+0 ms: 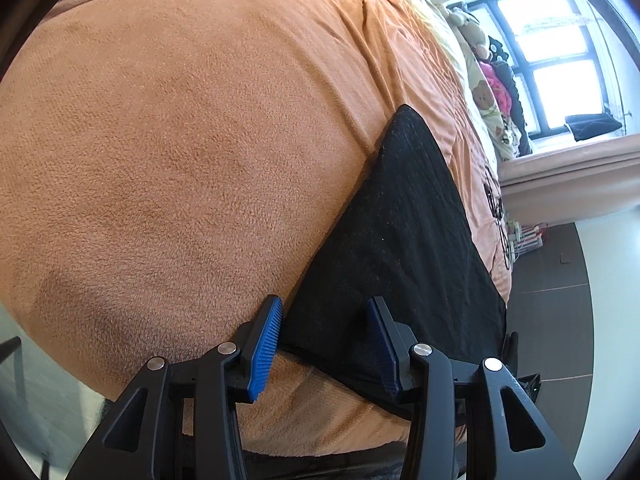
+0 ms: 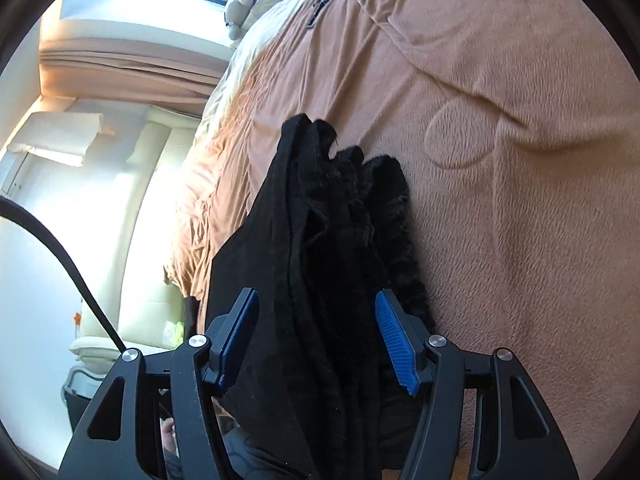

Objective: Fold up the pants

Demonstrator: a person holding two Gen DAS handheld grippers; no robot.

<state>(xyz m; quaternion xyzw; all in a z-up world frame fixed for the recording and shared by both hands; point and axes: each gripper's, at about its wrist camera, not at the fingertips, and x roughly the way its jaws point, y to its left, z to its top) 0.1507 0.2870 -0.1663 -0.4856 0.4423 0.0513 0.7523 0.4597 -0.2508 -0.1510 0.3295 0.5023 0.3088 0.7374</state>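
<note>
Black pants (image 1: 400, 240) lie on the bed's orange blanket (image 1: 180, 140) near its edge, already folded into a narrow stack w/ several layers bunched at the far end, so the fold looks mostly done; prob. one more fold or a tidy-up is left. Left gripper (image 1: 326, 344) has its jaws apart over the near corner of the fabric, pads not pressing on it. Right gripper (image 2: 318, 344) is likewise apart, straddling the stack w/o clamping it.
</note>
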